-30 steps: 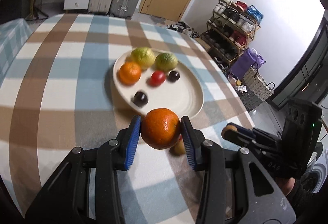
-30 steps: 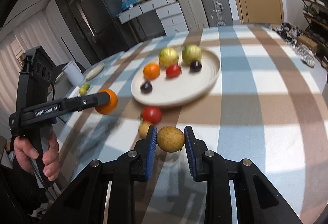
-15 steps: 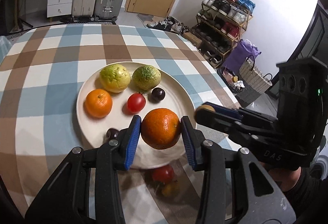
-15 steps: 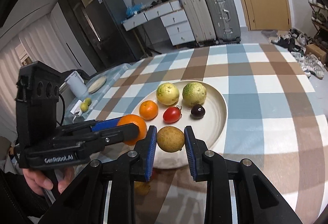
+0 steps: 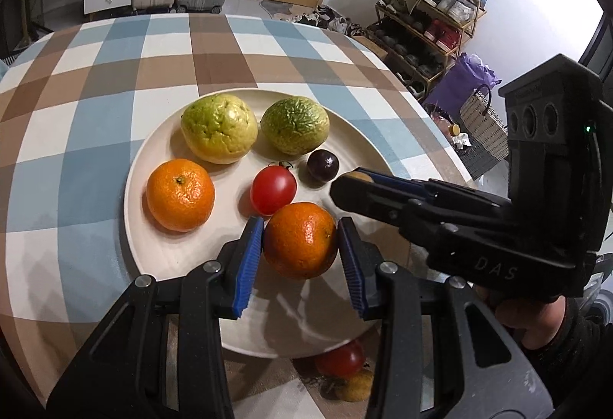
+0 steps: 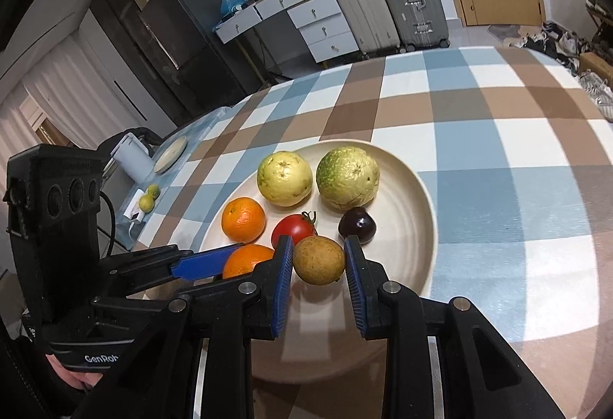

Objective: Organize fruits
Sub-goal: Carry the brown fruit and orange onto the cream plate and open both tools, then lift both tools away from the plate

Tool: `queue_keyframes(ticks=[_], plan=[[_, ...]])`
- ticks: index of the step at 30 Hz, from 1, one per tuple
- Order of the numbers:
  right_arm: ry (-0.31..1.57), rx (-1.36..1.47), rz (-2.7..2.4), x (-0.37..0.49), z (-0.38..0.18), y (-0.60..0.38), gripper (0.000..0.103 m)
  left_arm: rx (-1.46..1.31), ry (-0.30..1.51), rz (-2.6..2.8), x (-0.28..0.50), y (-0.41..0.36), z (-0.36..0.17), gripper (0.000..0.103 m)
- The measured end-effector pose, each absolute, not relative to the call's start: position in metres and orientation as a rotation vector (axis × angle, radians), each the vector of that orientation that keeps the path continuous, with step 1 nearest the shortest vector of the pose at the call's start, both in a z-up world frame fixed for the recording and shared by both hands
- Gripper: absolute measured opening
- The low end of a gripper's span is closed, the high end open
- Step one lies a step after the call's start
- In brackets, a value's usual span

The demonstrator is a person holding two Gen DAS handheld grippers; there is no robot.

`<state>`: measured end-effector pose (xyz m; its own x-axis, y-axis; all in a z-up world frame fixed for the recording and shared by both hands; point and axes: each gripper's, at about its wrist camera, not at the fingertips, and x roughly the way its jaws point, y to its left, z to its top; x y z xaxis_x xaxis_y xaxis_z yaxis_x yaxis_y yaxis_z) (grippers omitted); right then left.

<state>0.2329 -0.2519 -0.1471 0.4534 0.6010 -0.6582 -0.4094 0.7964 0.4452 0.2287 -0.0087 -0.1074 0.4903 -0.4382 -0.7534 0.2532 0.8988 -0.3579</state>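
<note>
My left gripper [image 5: 300, 241] is shut on an orange [image 5: 300, 239] and holds it over the near part of the cream plate [image 5: 153, 254]. My right gripper [image 6: 318, 262] is shut on a small brown round fruit [image 6: 318, 260], also above the plate [image 6: 417, 227]. On the plate lie two yellow-green guavas [image 5: 218, 128] [image 5: 295, 125], another orange [image 5: 180, 194], a red tomato [image 5: 273, 188] and a dark plum [image 5: 323, 165]. The right gripper shows at the right of the left wrist view [image 5: 348, 183]. The left gripper shows at the lower left of the right wrist view [image 6: 233, 258].
The plate sits on a table with a blue, brown and white checked cloth [image 5: 95, 82]. A second red tomato [image 5: 339, 359] and a small yellowish fruit [image 5: 356, 386] lie on the cloth just before the plate's near rim. A small plate [image 6: 170, 158], white jug [image 6: 132, 156] and limes [image 6: 149, 197] stand at the table's far left.
Both grippers have moved forward with their fruits, from over the cloth before the plate to above it. The loose tomato and small fruit now lie behind the fingers.
</note>
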Motion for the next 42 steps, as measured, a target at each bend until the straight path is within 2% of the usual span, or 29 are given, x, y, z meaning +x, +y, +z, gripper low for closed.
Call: queue_keyframes(ticks=[16, 18, 19, 20, 27, 31, 36, 38, 42], plan=[[0.921, 0.233, 0.601, 0.245, -0.157, -0.245, 0.028, -0.21, 0.969, -0.405, 0.235, -0.008, -0.11, 0.038], [0.916, 0.234, 0.598, 0.243, -0.155, -0.246, 0.032, -0.222, 0.959, -0.381, 0.232, -0.004, -0.107, 0.046], [0.911, 0.235, 0.598, 0.243, -0.153, -0.247, 0.042, -0.232, 0.949, -0.367, 0.23, -0.001, -0.105, 0.052], [0.901, 0.239, 0.596, 0.241, -0.151, -0.248, 0.047, -0.238, 0.94, -0.362, 0.228, 0.001, -0.103, 0.055], [0.835, 0.252, 0.551, 0.22, -0.126, -0.263, 0.047, -0.262, 0.854, -0.357, 0.203, 0.012, -0.071, 0.063], [0.81, 0.251, 0.514, 0.2, -0.114, -0.275, 0.048, -0.293, 0.807, -0.32, 0.184, 0.022, -0.055, 0.081], [0.8, 0.205, 0.484, 0.169, -0.105, -0.286, 0.055, -0.305, 0.78, -0.287, 0.156, 0.03, -0.045, 0.084], [0.808, 0.198, 0.481, 0.158, -0.106, -0.289, 0.064, -0.31, 0.77, -0.279, 0.142, 0.032, -0.044, 0.084], [0.809, 0.198, 0.484, 0.131, -0.106, -0.292, 0.07, -0.325, 0.746, -0.27, 0.117, 0.034, -0.045, 0.086]])
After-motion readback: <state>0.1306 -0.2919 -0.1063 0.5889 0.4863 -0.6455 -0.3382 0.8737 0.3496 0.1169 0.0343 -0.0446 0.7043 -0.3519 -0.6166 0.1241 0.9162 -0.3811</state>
